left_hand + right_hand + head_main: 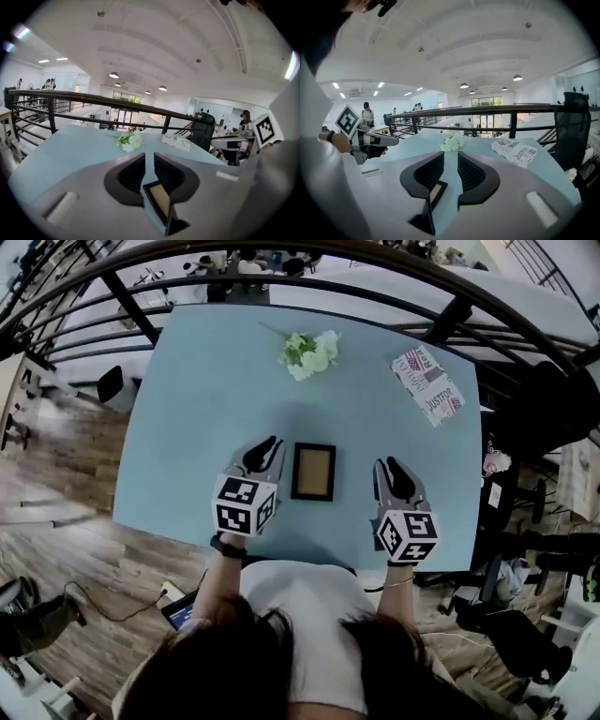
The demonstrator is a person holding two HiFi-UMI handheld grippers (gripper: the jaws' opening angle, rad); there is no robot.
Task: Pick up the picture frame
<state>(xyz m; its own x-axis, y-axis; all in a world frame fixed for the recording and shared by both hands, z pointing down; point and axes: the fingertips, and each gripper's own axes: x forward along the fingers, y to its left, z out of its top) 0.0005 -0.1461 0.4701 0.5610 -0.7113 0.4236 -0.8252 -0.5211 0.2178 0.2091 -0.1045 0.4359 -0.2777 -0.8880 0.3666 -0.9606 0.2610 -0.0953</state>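
at lower centre of the head view, the picture frame (313,472) lies flat on the table (206,381), long axis running up-picture, between your tools, nearer the left tool (267,448) than the right tool (387,465), both narrowly apart, empty.

One table (206,381), folks, and on it one frame (313,472), one bunch of flowers (311,352), one newspaper (427,385): three things, one of each. Two grippers: left gripper (270,443), right gripper (386,465). One marker cube (244,504) apiece, so two cubes. And one black chair (574,126).
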